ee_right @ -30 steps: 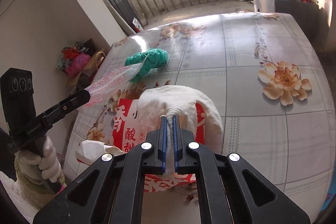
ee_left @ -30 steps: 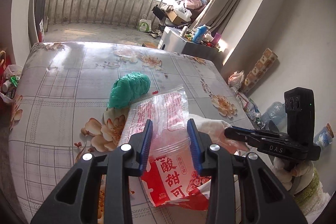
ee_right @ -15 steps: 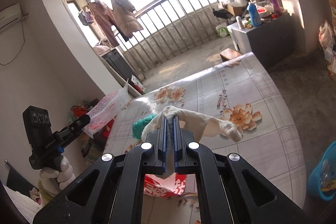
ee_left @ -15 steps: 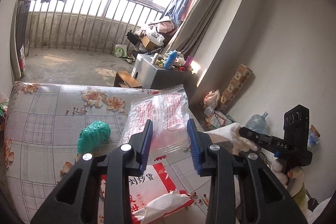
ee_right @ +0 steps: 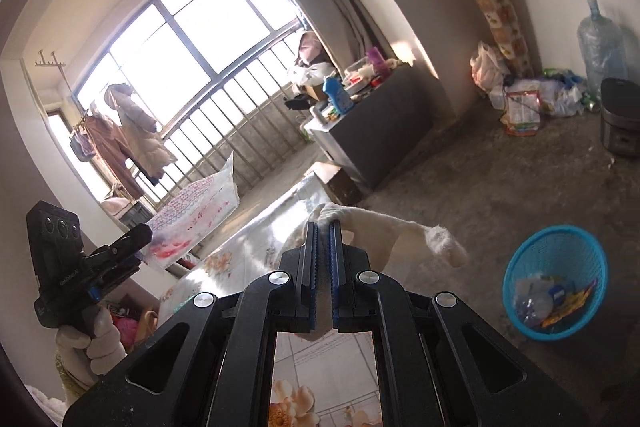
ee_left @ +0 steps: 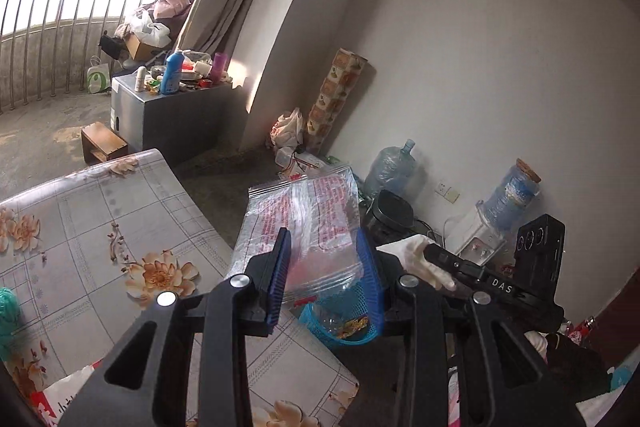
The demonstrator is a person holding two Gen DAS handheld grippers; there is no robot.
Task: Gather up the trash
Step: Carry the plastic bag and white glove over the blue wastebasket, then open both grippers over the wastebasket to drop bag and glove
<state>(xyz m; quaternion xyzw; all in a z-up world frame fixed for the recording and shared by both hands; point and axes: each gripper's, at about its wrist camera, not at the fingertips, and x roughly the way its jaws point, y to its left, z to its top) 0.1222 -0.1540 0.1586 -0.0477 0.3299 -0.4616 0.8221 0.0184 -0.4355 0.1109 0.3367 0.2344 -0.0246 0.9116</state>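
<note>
Since both hands swung off desk (ee_left: 100, 227) toward floor: left gripper (ee_left: 324, 267) jaws part-closed, clamping clear printed bag (ee_left: 304, 215); right gripper (ee_right: 324, 239) jaws pinched on white cloth (ee_right: 384, 227). Blue basket (ee_right: 520, 267) now in view ahead, below. Drop-off next, I judge.

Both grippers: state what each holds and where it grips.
Left gripper: clear plastic bag, by its lower edge. Right gripper: white cloth, pinched at a fold.
</note>
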